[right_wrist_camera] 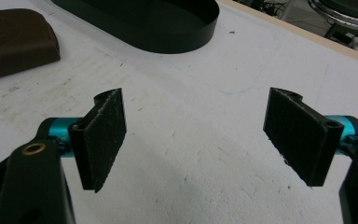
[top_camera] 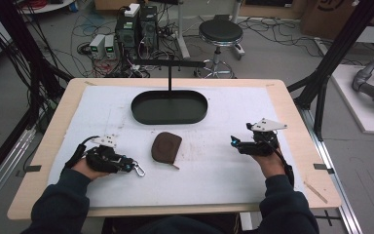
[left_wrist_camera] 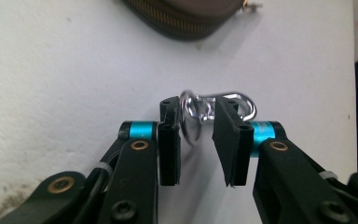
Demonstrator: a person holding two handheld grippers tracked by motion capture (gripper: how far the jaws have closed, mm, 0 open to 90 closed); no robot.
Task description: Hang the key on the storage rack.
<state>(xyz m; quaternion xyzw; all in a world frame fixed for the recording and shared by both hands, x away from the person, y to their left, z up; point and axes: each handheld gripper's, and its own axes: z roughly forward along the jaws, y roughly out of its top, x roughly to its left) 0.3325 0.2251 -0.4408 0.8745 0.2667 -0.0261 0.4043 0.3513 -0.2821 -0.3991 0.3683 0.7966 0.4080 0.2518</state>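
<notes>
- Looking at the left gripper (top_camera: 128, 165), it's got a small shiny metal clasp (top_camera: 139, 170) right at its tips, on the white mat (top_camera: 224, 165) near the front left.
- In the left gripper view the clasp (left_wrist_camera: 213, 108) reads as polished silver: a round swivel ring on one end joined to a rounded hook loop on the other, with bright chrome reflections.
- Its long axis runs crosswise between the two pads, ring end by the left pad, hook end poking out behind the right one. From above it sticks out toward the brown zip pouch (top_camera: 166, 146).
- Jaws are narrowed around the clasp with a gap still showing; can't tell if they really pinch it.
- Right gripper (top_camera: 236, 142) rests on the mat's right side, jaws spread wide with nothing between them.
- Black oval tray (top_camera: 169, 107) sits farther back.
</notes>
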